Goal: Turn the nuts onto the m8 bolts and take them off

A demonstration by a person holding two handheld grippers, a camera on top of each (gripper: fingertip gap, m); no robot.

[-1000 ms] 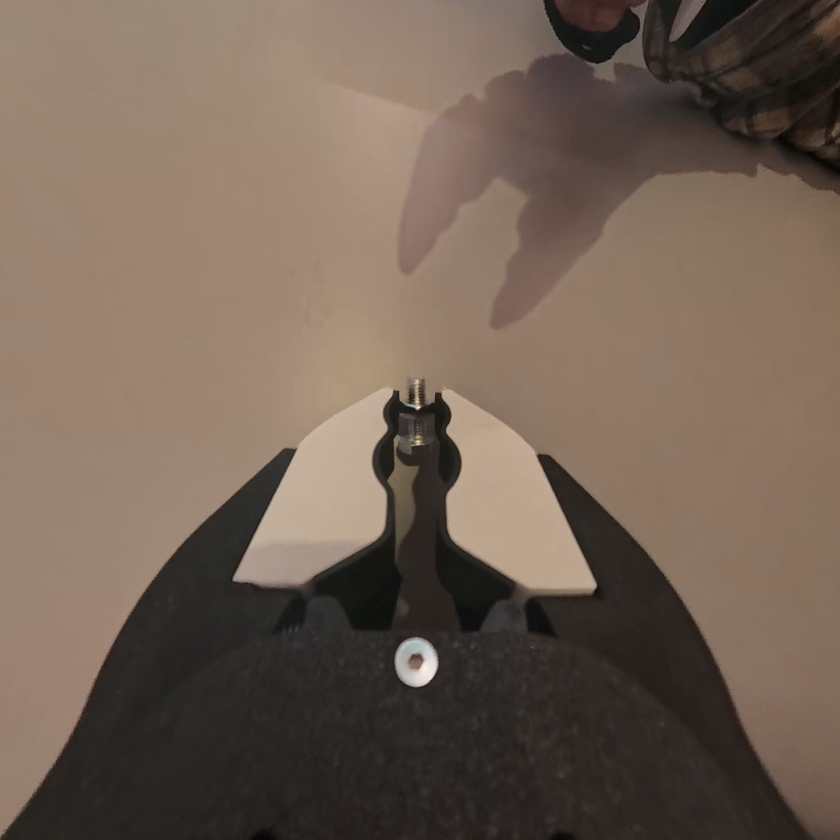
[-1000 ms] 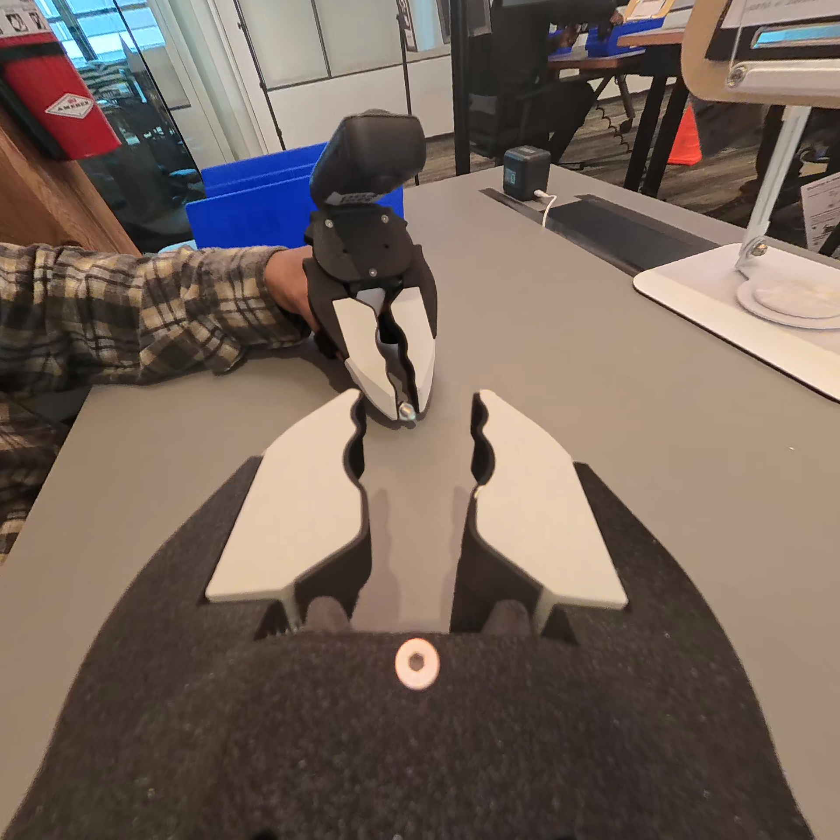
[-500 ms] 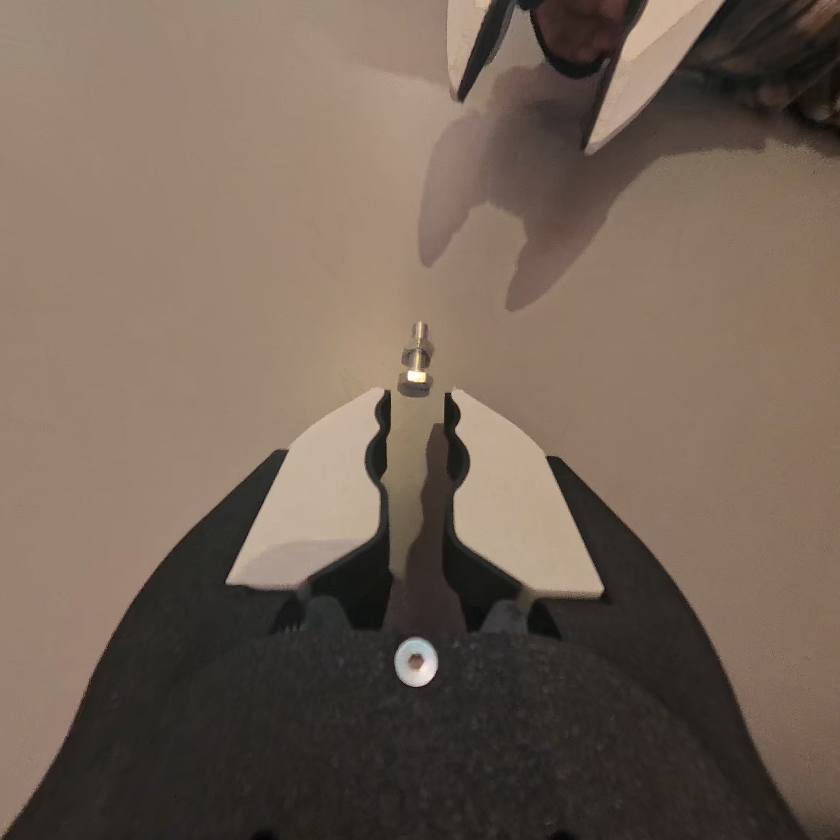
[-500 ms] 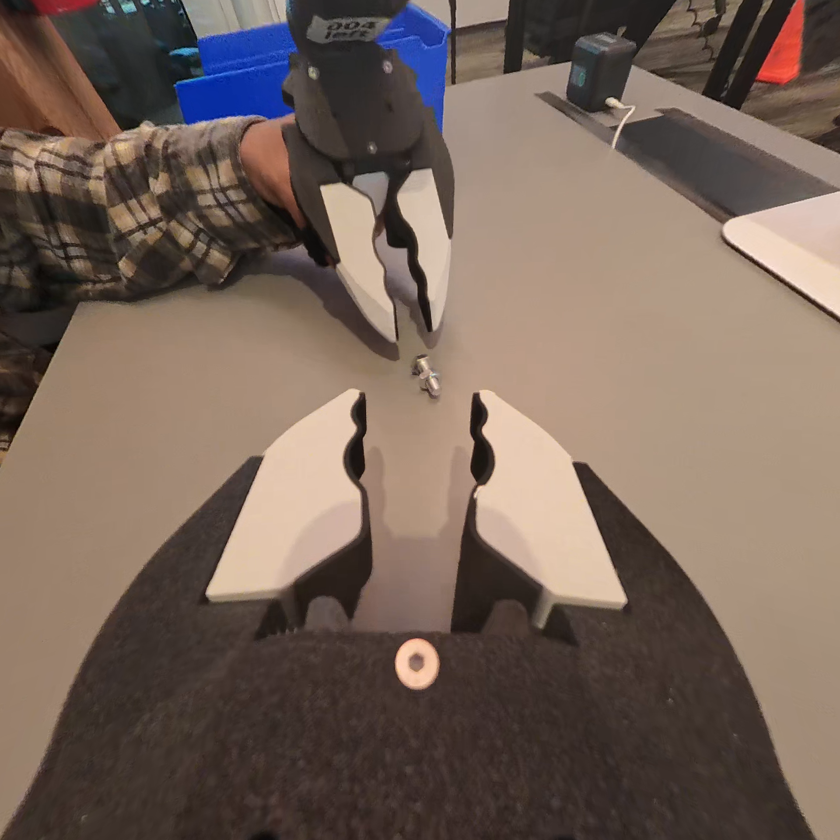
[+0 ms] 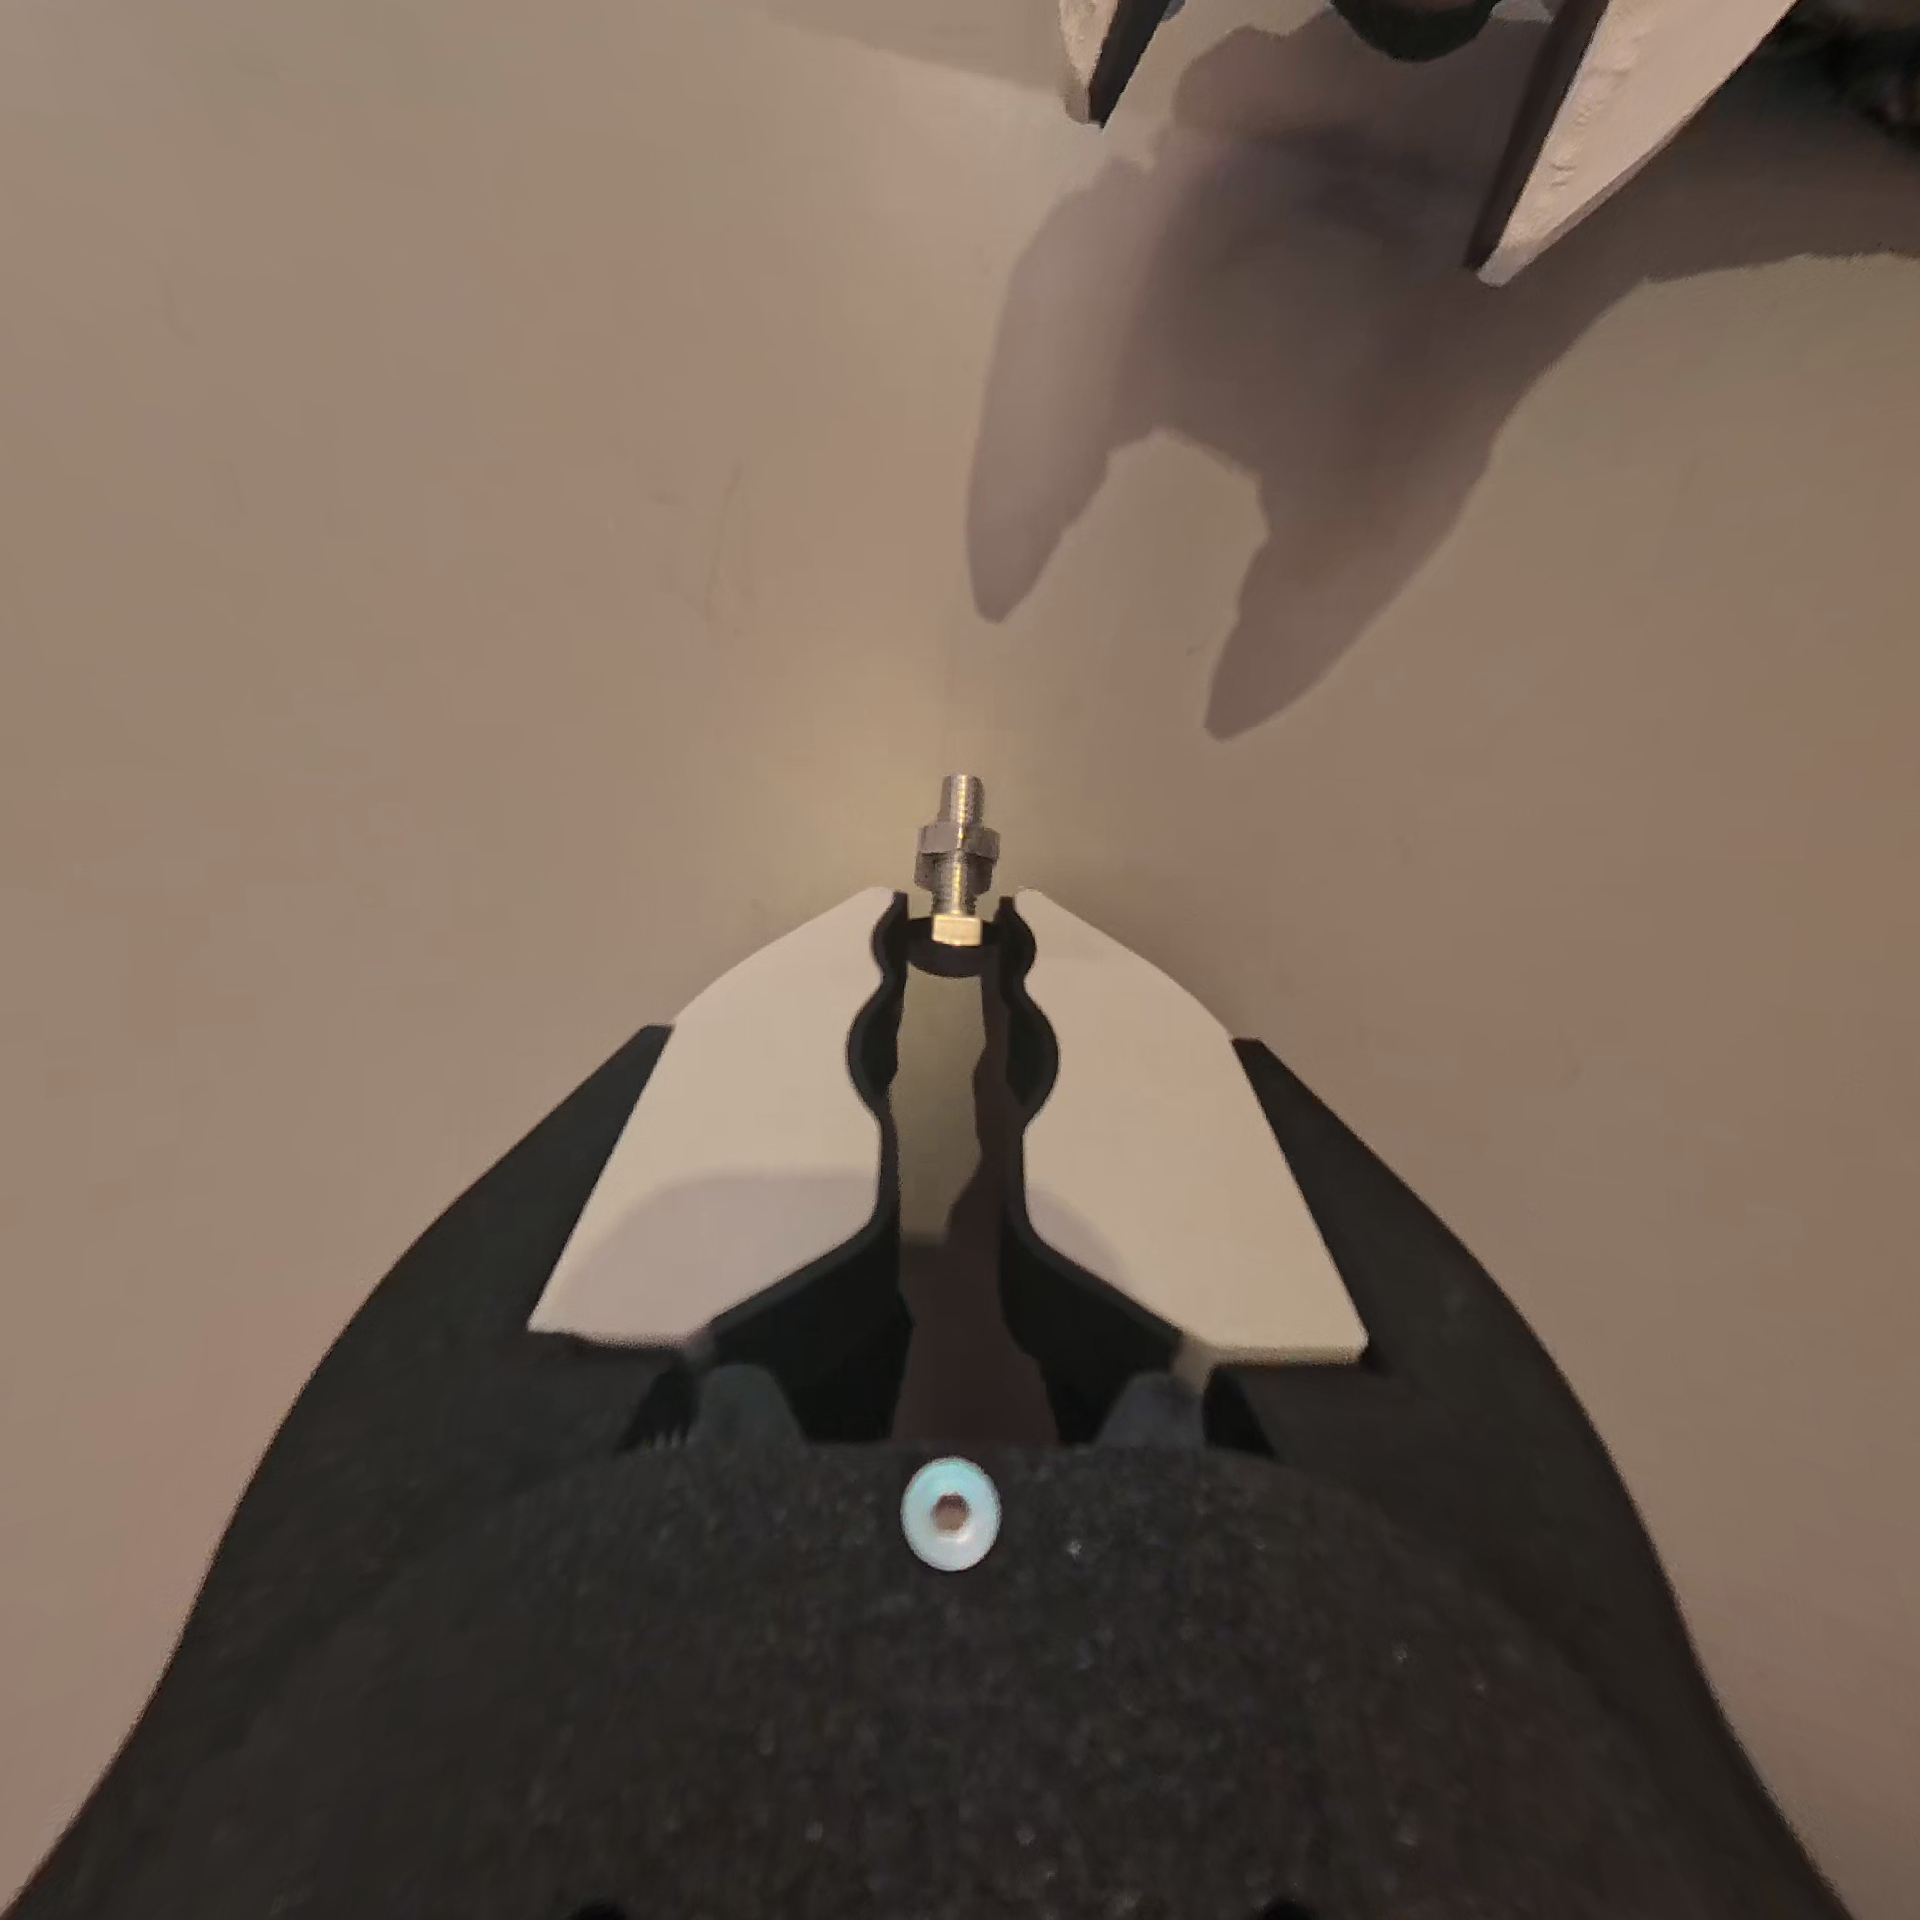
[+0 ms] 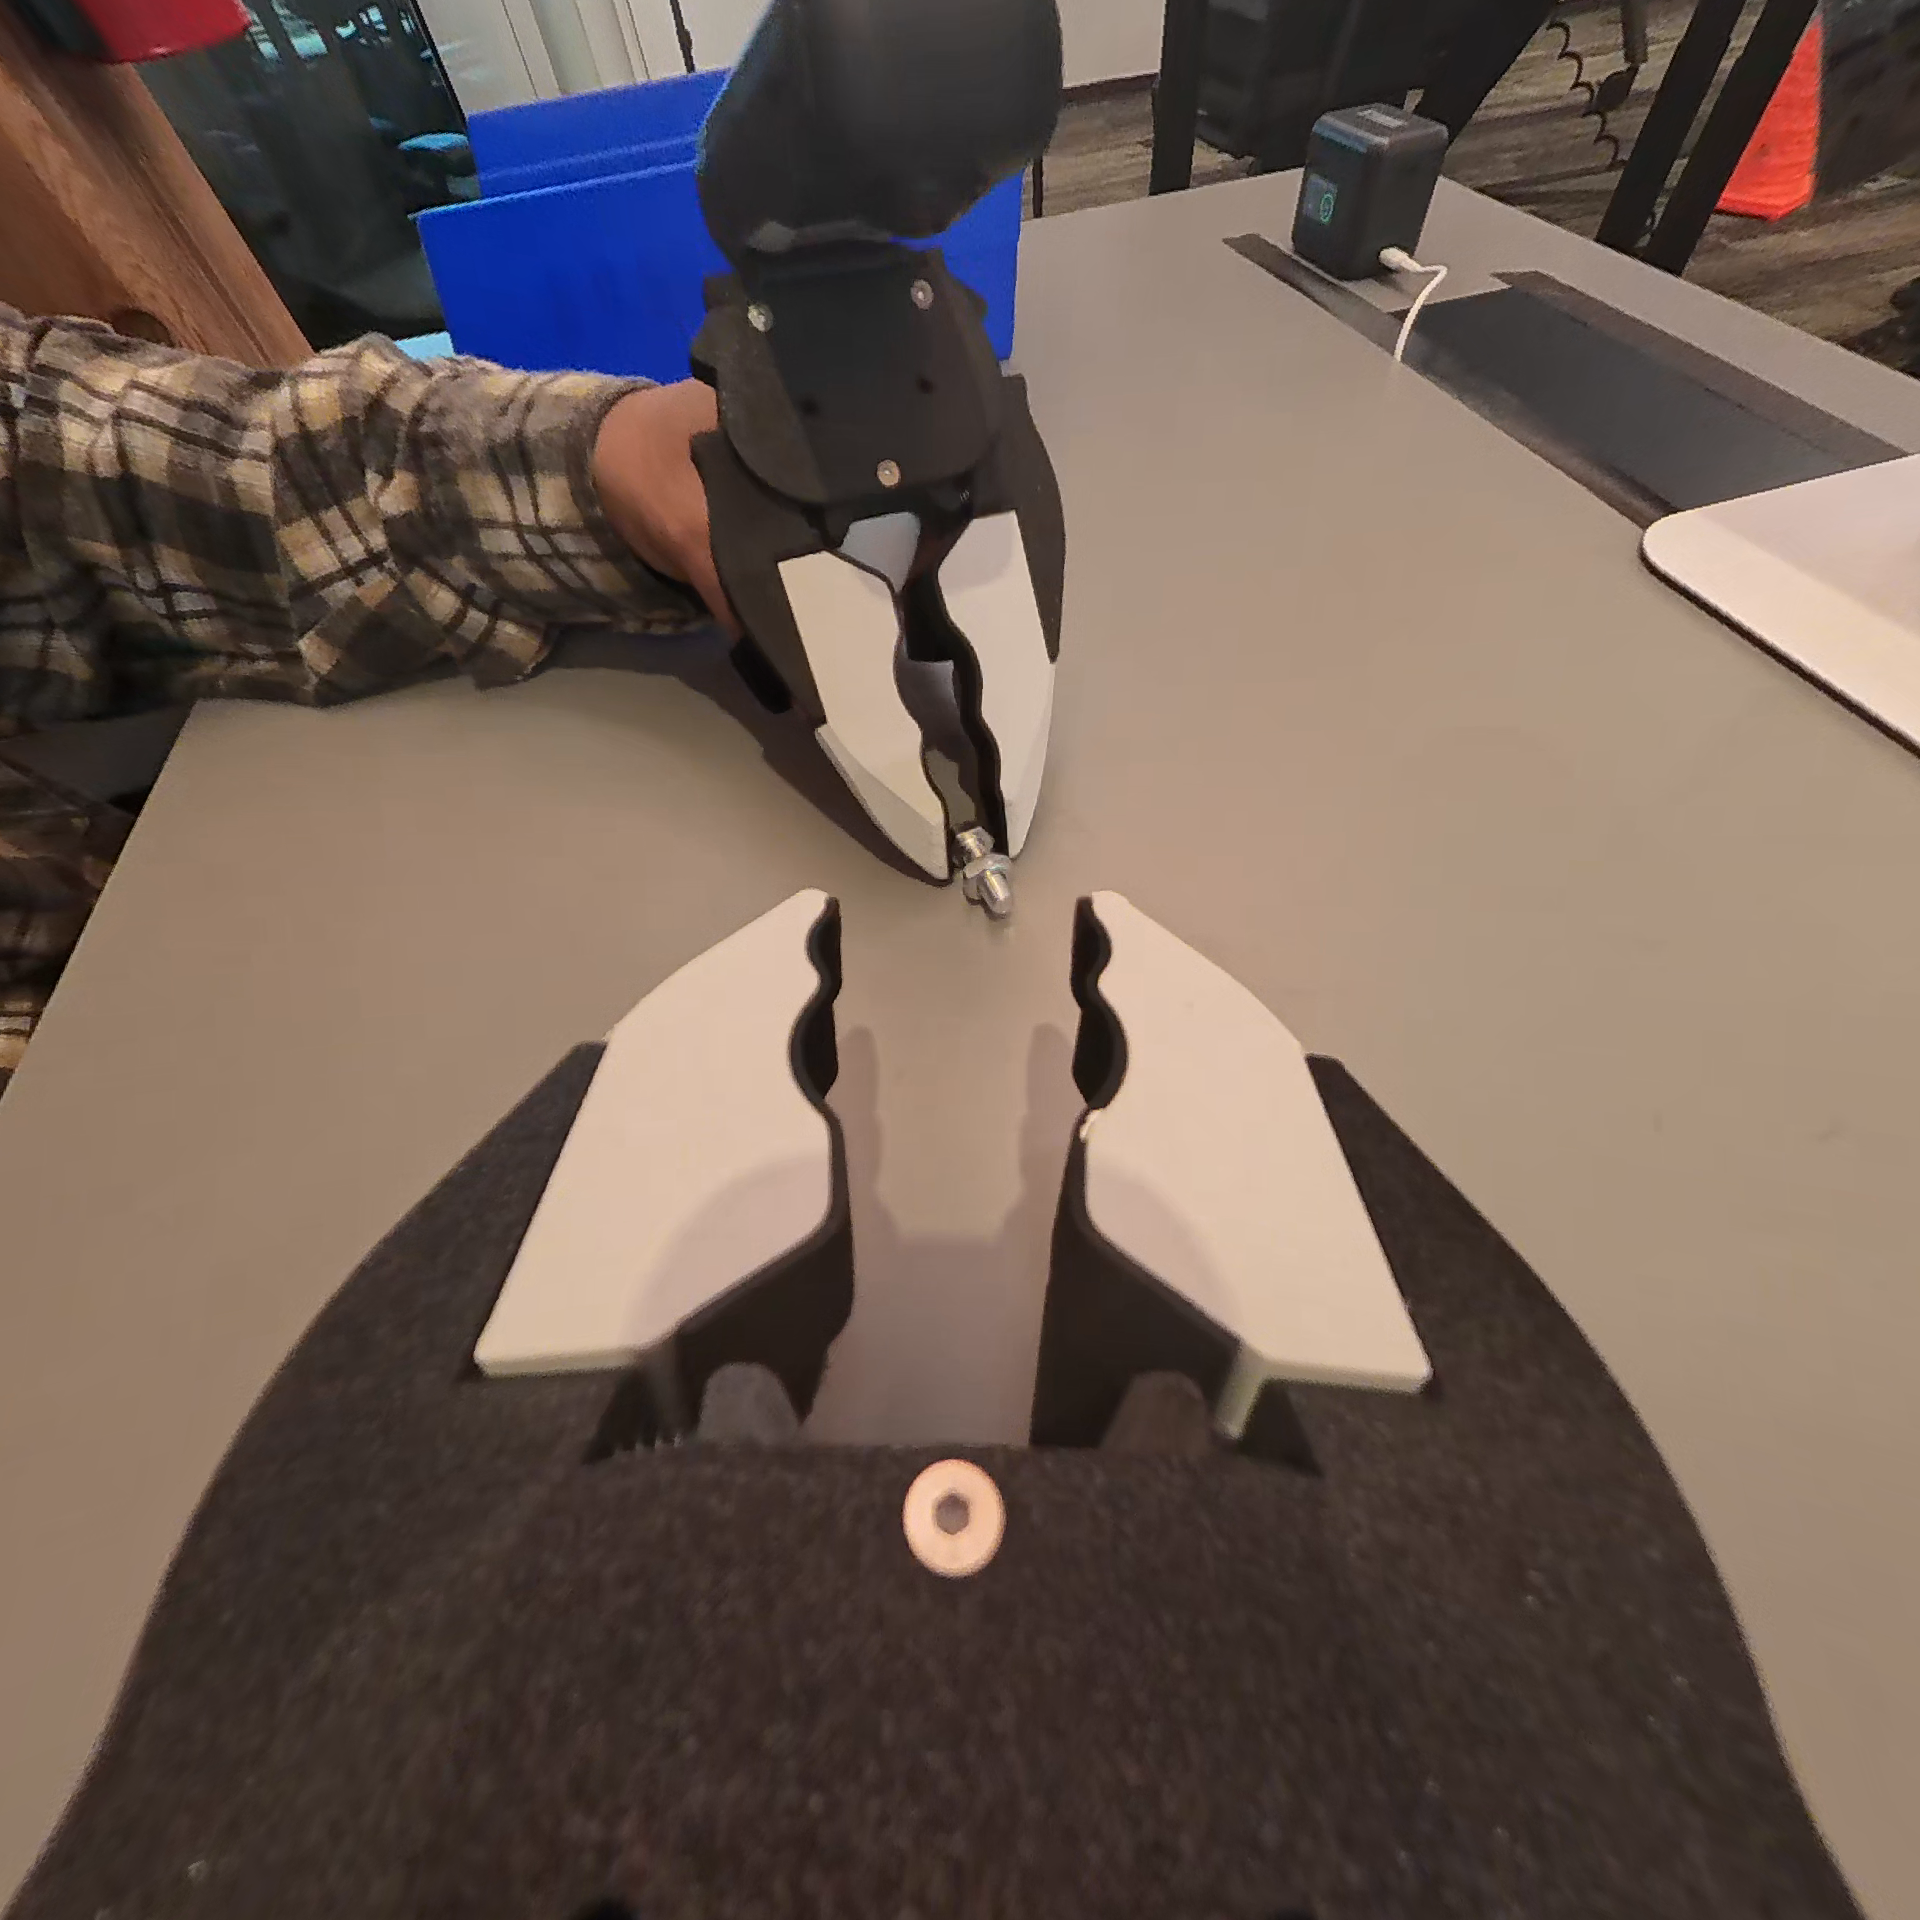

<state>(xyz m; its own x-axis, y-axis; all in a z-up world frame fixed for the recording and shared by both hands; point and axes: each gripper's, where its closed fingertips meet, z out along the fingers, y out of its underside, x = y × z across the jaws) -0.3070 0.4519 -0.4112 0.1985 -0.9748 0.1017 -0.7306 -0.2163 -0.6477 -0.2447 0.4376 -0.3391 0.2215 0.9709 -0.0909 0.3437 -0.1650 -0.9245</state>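
A small silver bolt [image 5: 957, 862] with a nut [image 5: 957, 837] threaded partway along it lies low over the grey table [image 6: 1351, 831]. My left gripper [image 5: 954, 906] is shut on the bolt's head, and the threaded end points away from it. In the right wrist view the left gripper [image 6: 977, 850] comes in from the far side with the bolt [image 6: 987, 885] sticking out of its tips. My right gripper [image 6: 956, 920] is open and empty, its tips just short of the bolt's free end. It also shows at the top of the left wrist view [image 5: 1288, 197].
A person's plaid sleeve [image 6: 260, 520] rests on the table's left edge. A blue bin [image 6: 582, 260] stands behind it. A black charger box [image 6: 1361, 187], a dark strip [image 6: 1610, 384] and a white base plate [image 6: 1818, 582] are at the far right. The gap from one gripper's tips to the other's is roughly 10 cm.
Half a second ago the left gripper was open and the bolt lay on the table past its tips. It has now closed on the bolt's head. The right gripper has come nearer.
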